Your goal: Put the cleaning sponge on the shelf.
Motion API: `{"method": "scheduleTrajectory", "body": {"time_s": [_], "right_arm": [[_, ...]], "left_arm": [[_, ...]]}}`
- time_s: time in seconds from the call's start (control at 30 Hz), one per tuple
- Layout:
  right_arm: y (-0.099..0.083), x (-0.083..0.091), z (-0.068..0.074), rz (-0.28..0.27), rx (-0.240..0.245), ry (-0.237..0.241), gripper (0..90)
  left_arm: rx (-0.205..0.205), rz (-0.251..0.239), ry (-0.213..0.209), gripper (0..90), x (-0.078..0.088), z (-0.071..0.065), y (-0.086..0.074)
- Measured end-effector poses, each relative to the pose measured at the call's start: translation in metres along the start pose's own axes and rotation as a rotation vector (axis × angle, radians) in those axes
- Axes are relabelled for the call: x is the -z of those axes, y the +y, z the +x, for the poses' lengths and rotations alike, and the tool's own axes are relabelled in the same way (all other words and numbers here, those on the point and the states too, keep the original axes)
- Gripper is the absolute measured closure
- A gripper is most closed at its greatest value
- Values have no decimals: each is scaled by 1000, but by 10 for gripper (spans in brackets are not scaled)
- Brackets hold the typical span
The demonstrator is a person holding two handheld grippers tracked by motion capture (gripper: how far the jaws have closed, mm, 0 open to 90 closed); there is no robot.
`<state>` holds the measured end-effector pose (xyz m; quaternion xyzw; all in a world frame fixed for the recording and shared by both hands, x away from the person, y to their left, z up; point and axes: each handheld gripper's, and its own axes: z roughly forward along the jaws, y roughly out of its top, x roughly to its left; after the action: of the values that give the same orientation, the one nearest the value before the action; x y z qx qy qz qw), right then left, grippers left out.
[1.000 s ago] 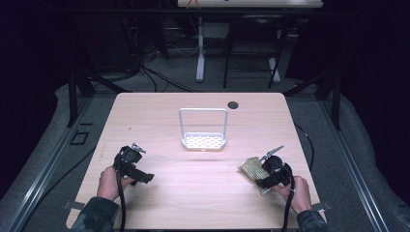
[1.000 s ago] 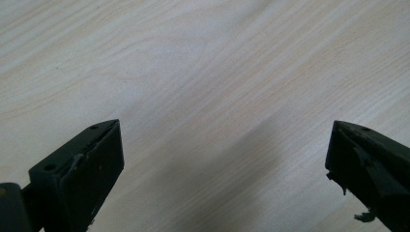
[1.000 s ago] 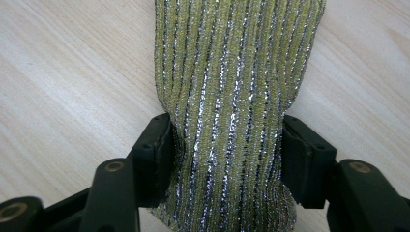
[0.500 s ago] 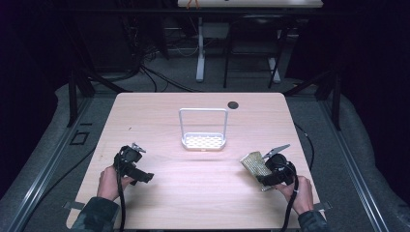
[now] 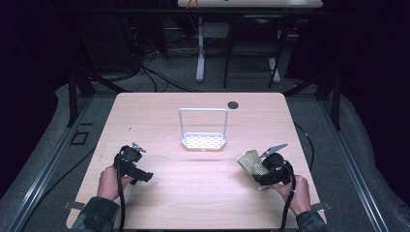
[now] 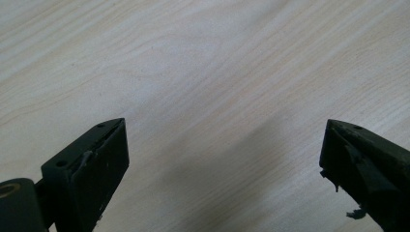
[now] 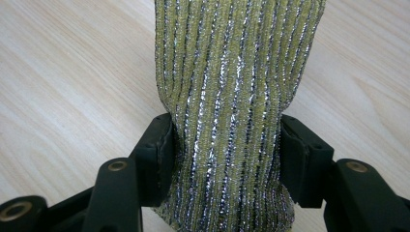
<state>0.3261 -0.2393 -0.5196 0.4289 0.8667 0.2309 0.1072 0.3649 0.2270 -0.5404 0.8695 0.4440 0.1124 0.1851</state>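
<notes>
Right tongs (image 7: 225, 135) pinching sponge (image 7: 232, 87); left tongs (image 6: 222, 159) spread, idle. Keep squeeze firm, lift clear before rack (image 5: 203, 141).

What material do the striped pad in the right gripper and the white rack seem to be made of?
The scouring pad looks like soft knitted fabric: yellow ribs with glittering silver threads, pinched in where the right gripper squeezes it. The white rack seems to be coated metal or plastic, with a thin bent frame and a perforated tray; which one is unclear.
</notes>
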Motion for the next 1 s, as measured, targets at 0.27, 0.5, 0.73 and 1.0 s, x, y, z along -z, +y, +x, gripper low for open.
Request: {"method": "scheduleTrajectory", "body": {"time_s": [0.27,0.5,0.73,1.0], "right_arm": [[5,-1,6,-10,10,9,438],[14,-3,16,-18,31,30,439],[21,-6,23,-20,55,42,440],[29,-9,31,-23,71,55,441]], "left_arm": [[2,-2,-3,35,-1,0,0],[4,-3,-7,34,-1,0,0],[3,-2,-11,32,-1,-1,1],[4,-4,-15,30,-2,-1,1]]}}
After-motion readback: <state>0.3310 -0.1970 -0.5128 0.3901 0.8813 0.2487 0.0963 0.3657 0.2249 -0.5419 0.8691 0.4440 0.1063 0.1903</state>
